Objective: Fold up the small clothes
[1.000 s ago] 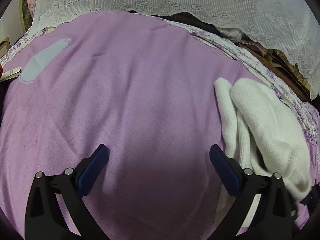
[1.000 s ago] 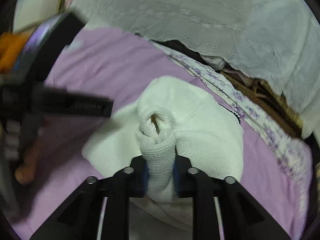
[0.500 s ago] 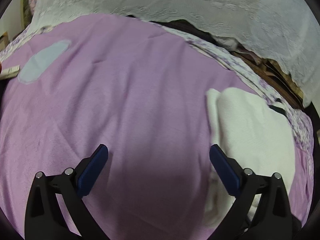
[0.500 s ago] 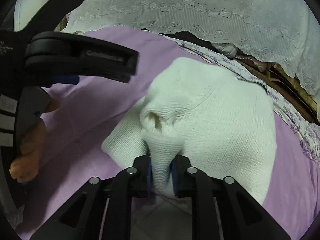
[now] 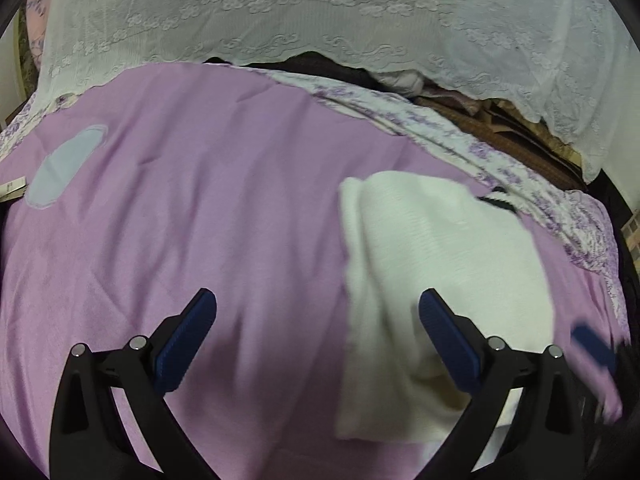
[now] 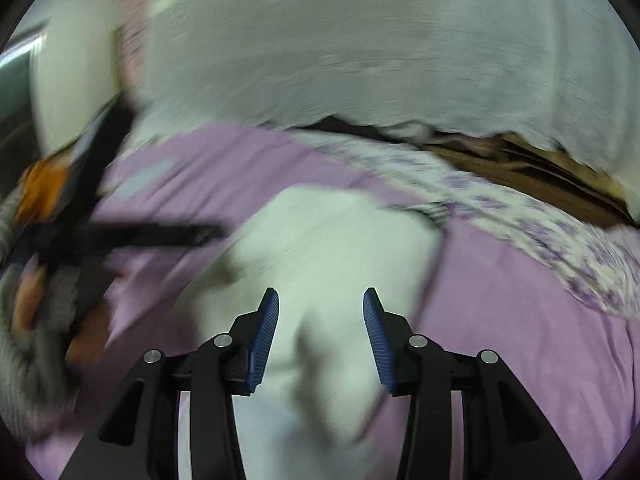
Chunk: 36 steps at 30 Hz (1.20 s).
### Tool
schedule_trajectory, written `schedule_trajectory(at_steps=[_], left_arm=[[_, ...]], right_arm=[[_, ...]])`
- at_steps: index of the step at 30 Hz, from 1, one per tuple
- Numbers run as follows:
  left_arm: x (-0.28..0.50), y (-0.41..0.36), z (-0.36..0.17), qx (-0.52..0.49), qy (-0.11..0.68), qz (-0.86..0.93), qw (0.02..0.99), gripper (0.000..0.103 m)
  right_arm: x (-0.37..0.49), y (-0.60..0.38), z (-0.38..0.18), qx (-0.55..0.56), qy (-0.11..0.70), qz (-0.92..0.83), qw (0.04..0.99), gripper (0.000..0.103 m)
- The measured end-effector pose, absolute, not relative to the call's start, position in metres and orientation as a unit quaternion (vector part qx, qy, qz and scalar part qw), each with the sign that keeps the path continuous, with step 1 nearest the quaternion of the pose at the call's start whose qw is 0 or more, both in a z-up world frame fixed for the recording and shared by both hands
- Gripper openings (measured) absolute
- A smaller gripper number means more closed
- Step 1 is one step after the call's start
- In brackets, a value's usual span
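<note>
The white garment (image 5: 440,248) lies folded, apparently in half though blur obscures its edges, on the purple cover (image 5: 200,200), with the left gripper (image 5: 318,336) and right gripper (image 6: 320,336) both spread and empty, leaving any further folds outstanding.

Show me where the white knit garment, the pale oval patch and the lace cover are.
white knit garment (image 5: 440,248), left wrist view, its flat top layer.
pale oval patch (image 5: 66,170), left wrist view, its middle.
lace cover (image 5: 320,12), left wrist view, its embroidered band.
</note>
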State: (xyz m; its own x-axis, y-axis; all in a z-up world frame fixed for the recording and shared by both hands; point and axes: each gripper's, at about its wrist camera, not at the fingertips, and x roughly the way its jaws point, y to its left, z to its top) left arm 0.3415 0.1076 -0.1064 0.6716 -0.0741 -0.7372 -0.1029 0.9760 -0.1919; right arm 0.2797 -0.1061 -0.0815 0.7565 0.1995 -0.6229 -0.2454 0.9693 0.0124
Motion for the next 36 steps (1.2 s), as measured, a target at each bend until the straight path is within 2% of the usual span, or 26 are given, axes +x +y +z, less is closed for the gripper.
schedule_trajectory(at_steps=[2, 6, 10, 13, 16, 19, 22, 27, 28, 31, 34, 35, 36], left_arm=[[0.344, 0.096, -0.108, -0.109, 0.41, -0.005, 0.905, 0.099], [0.346, 0.071, -0.128, -0.034, 0.417, 0.02, 0.908, 0.099], [0.348, 0.072, -0.139, -0.012, 0.419, 0.044, 0.907, 0.099], [0.348, 0.07, -0.143, 0.009, 0.408, 0.05, 0.912, 0.099], [0.346, 0.079, -0.142, -0.012, 0.412, 0.036, 0.91, 0.099], [0.332, 0.1, -0.132, -0.078, 0.406, 0.024, 0.91, 0.099], [0.325, 0.105, -0.13, -0.086, 0.404, 0.03, 0.91, 0.099], [0.328, 0.096, -0.148, -0.061, 0.422, 0.031, 0.904, 0.099], [0.327, 0.095, -0.148, -0.058, 0.421, 0.032, 0.905, 0.099], [0.324, 0.1, -0.148, -0.07, 0.422, 0.027, 0.903, 0.099], [0.315, 0.11, -0.141, -0.106, 0.424, 0.009, 0.9, 0.099], [0.312, 0.113, -0.137, -0.115, 0.421, 0.006, 0.9, 0.099], [0.309, 0.117, -0.132, -0.125, 0.415, 0.005, 0.901, 0.099]], right_arm=[[0.308, -0.124, -0.08, 0.016, 0.334, 0.096, 0.938, 0.044], [0.354, -0.13, -0.095, 0.052, 0.357, 0.086, 0.929, 0.037], [0.38, -0.116, -0.127, 0.053, 0.395, 0.092, 0.913, 0.04], [0.377, -0.112, -0.128, 0.037, 0.381, 0.093, 0.919, 0.041], [0.37, -0.129, -0.12, 0.082, 0.37, 0.101, 0.92, 0.034], [0.339, -0.138, -0.103, 0.085, 0.341, 0.096, 0.931, 0.033], [0.311, -0.137, -0.104, 0.06, 0.339, 0.1, 0.933, 0.034], [0.291, -0.129, -0.128, 0.02, 0.36, 0.079, 0.929, 0.052], [0.292, -0.129, -0.13, 0.022, 0.362, 0.079, 0.928, 0.053], [0.295, -0.143, -0.132, 0.068, 0.373, 0.091, 0.921, 0.054], [0.288, -0.154, -0.125, 0.104, 0.37, 0.099, 0.918, 0.063], [0.285, -0.158, -0.121, 0.114, 0.364, 0.1, 0.919, 0.07], [0.283, -0.161, -0.117, 0.12, 0.358, 0.101, 0.921, 0.072]])
